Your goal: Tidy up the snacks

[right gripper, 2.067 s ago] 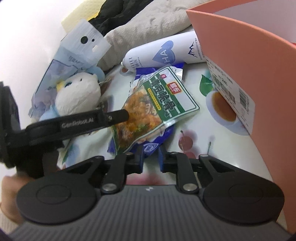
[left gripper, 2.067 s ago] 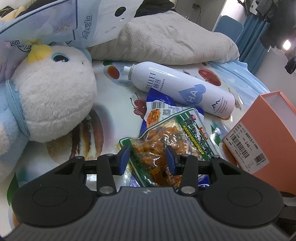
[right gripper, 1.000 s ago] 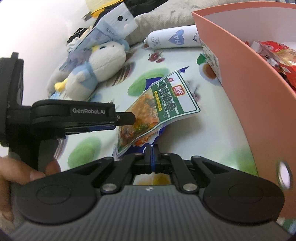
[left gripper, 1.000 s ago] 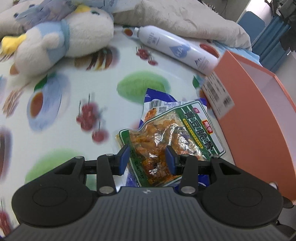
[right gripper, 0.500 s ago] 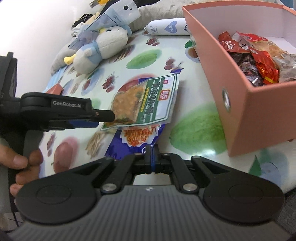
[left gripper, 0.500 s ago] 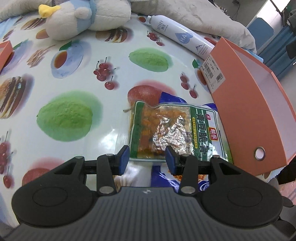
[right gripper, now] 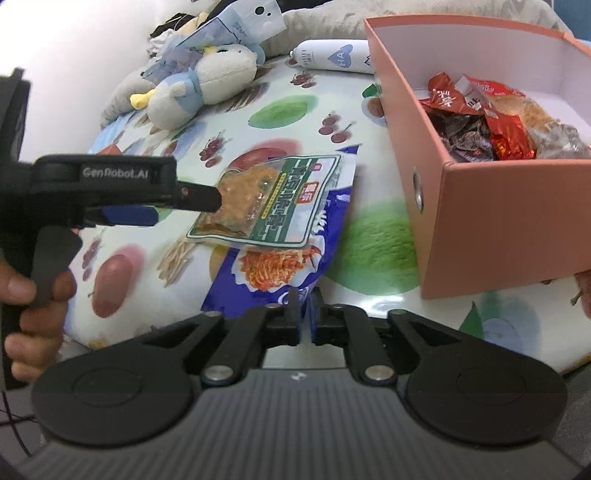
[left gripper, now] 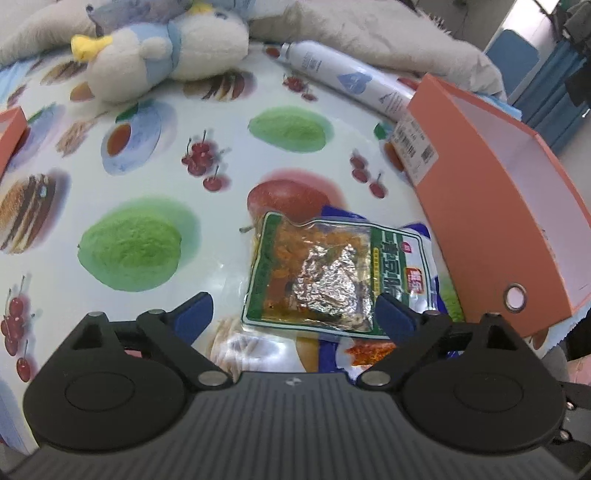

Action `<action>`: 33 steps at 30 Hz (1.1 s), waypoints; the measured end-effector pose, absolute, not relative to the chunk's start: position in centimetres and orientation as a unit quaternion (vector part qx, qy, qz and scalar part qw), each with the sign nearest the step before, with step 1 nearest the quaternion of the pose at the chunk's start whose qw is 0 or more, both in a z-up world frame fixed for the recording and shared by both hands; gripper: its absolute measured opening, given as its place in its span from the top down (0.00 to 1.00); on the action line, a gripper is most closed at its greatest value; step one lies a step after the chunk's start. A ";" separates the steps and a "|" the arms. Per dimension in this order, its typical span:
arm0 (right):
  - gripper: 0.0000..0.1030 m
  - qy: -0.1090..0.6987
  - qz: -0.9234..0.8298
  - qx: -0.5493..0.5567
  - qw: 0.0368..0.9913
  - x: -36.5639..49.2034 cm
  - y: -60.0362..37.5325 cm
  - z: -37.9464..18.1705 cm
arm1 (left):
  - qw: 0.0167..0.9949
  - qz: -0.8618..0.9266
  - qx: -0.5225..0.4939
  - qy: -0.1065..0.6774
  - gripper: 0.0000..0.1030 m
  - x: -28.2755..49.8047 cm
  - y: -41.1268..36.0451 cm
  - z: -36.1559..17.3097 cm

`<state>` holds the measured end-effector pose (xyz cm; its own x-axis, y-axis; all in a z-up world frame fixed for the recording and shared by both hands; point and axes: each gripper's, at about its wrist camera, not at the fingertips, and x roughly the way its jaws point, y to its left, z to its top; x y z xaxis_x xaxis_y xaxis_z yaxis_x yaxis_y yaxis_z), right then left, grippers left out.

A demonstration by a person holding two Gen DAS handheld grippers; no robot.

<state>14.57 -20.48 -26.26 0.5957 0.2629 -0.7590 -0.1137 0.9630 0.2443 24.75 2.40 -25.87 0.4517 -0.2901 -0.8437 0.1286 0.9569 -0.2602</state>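
A green snack packet point(left gripper: 325, 280) lies on top of a blue snack bag point(right gripper: 280, 266) on the fruit-print tablecloth point(left gripper: 147, 155). My left gripper point(left gripper: 295, 310) is open, its fingers spread on either side of the green packet's near edge. It also shows in the right wrist view point(right gripper: 162, 203), above the packet's left end. My right gripper point(right gripper: 304, 317) is nearly shut, with a narrow gap, at the blue bag's near edge. An orange box point(right gripper: 436, 206) holding several snack packets stands at the right.
A plush toy point(left gripper: 162, 55) and a white spray bottle point(left gripper: 351, 81) lie at the back, before a grey blanket point(left gripper: 369, 29). An orange lid corner point(left gripper: 9, 133) sits at the far left. The table's front edge is close to both grippers.
My left gripper's jaws have opened wide around the green packet. My right gripper's jaws have parted slightly. Both grippers kept pulling back with the two packets toward the table's front edge.
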 end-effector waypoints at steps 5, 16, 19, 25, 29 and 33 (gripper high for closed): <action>0.48 0.413 0.120 0.061 0.901 13.8 -20.2 -25.5 | 0.838 -0.134 -0.081 0.522 0.03 25.8 1.8 -26.9; 0.35 0.404 0.139 0.036 0.903 13.7 -19.8 -25.7 | 0.847 -0.117 -0.007 0.519 0.02 27.3 -1.3 -28.7; 0.35 0.403 0.134 0.031 0.905 13.8 -19.9 -25.8 | 0.847 -0.117 -0.016 0.518 0.04 27.2 -1.2 -29.2; 0.35 0.402 0.133 0.022 0.906 14.0 -19.7 -25.9 | 0.853 -0.120 -0.004 0.508 0.17 26.4 -1.5 -29.1; 0.35 0.403 0.134 0.014 0.905 14.3 -19.3 -26.1 | 0.856 -0.118 0.022 0.502 0.27 25.8 -1.9 -28.9; 0.35 0.405 0.132 0.011 0.905 14.4 -19.1 -26.3 | 0.859 -0.122 0.020 0.496 0.36 25.4 -1.5 -28.8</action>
